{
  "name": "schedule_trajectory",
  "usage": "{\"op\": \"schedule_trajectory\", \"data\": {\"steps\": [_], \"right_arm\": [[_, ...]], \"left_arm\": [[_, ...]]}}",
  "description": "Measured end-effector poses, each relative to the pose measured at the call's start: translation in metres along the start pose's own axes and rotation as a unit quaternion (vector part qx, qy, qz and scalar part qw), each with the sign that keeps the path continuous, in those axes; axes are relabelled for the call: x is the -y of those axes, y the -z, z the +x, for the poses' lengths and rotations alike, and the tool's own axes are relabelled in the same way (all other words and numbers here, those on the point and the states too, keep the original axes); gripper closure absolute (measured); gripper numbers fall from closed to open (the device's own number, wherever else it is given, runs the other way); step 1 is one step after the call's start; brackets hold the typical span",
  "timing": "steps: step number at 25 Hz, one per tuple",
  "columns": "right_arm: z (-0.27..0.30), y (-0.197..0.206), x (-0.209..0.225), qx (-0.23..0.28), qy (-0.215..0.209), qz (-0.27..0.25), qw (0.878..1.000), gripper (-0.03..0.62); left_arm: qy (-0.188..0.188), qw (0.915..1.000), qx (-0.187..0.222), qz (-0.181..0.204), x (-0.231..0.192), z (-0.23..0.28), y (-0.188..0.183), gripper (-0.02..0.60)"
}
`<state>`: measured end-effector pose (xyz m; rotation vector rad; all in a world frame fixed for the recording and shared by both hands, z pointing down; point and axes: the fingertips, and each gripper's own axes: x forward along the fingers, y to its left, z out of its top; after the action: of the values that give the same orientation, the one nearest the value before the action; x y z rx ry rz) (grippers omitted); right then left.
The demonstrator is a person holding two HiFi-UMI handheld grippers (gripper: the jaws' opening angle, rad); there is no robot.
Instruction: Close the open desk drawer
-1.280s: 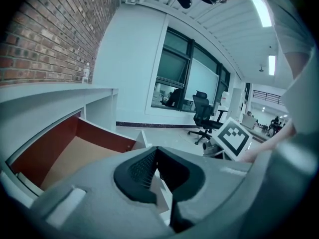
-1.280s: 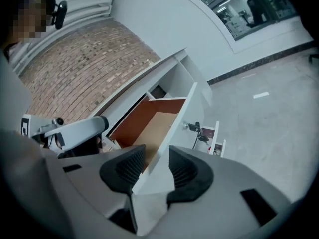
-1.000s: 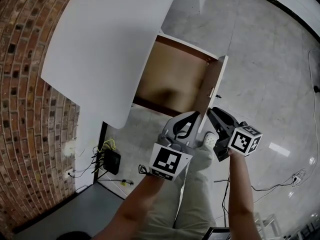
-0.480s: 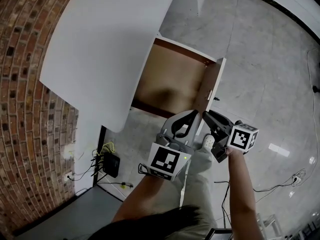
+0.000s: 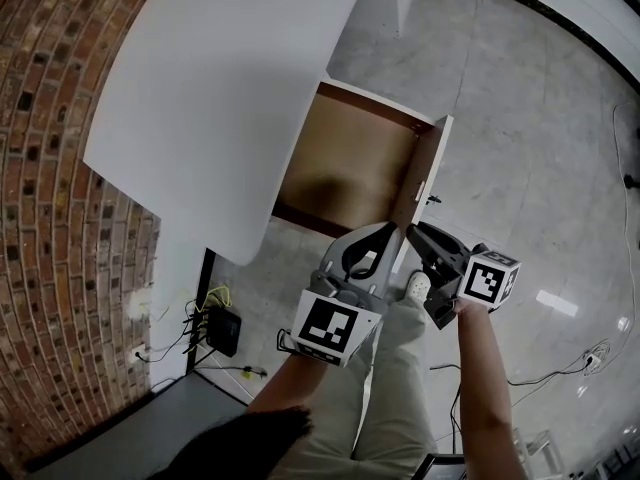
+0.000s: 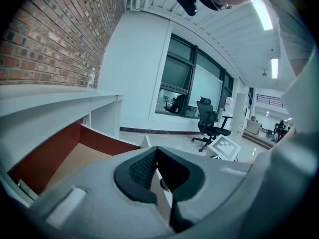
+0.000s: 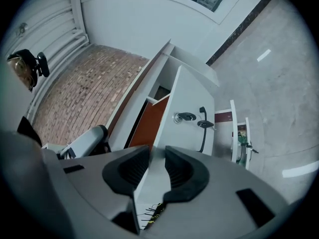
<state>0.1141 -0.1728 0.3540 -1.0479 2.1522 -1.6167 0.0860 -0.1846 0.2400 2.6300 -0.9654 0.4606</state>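
The desk drawer (image 5: 340,158) stands pulled out from under the white desk top (image 5: 220,88), its brown bottom bare. Its white front panel (image 5: 425,173) carries a lock (image 7: 185,117) and a dark handle (image 7: 203,128). My right gripper (image 5: 415,230) is at the panel's near end; its jaws have just been closing, and the panel's edge runs between them (image 7: 157,151) with a narrow gap still showing. My left gripper (image 5: 393,231) sits beside it on the drawer's inner side, fingertips together (image 6: 156,148), against the same end of the panel.
A brick wall (image 5: 50,168) runs along the desk's left. A black box with cables (image 5: 222,323) lies on the floor under the desk, and the person's legs (image 5: 370,388) are right below the grippers. More cable (image 5: 560,368) trails on the tiled floor. An office chair (image 6: 209,123) stands farther off.
The right gripper has edged in toward the near end of the drawer front and its jaws have narrowed around it. The left gripper and the drawer stay where they were.
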Motion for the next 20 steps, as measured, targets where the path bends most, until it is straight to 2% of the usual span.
{"op": "schedule_trajectory", "data": {"steps": [6,10,13,20], "right_arm": [[0.006,-0.006,-0.022,-0.005,-0.022,-0.01,1.0,0.487],[0.01,-0.013,-0.043,0.003,-0.058,0.001,0.998,0.487],[0.016,-0.017,-0.057,0.004,-0.077,0.004,0.997,0.482],[0.024,-0.018,-0.066,0.0,-0.081,0.003,0.997,0.48]], "left_arm": [[-0.005,1.0,0.008,-0.002,-0.008,-0.008,-0.014,0.575],[-0.003,0.9998,0.017,0.004,-0.008,-0.014,-0.022,0.575],[-0.01,0.9997,0.021,-0.006,-0.012,-0.019,-0.029,0.575],[-0.017,0.9994,0.028,-0.01,-0.019,-0.027,-0.032,0.575]]}}
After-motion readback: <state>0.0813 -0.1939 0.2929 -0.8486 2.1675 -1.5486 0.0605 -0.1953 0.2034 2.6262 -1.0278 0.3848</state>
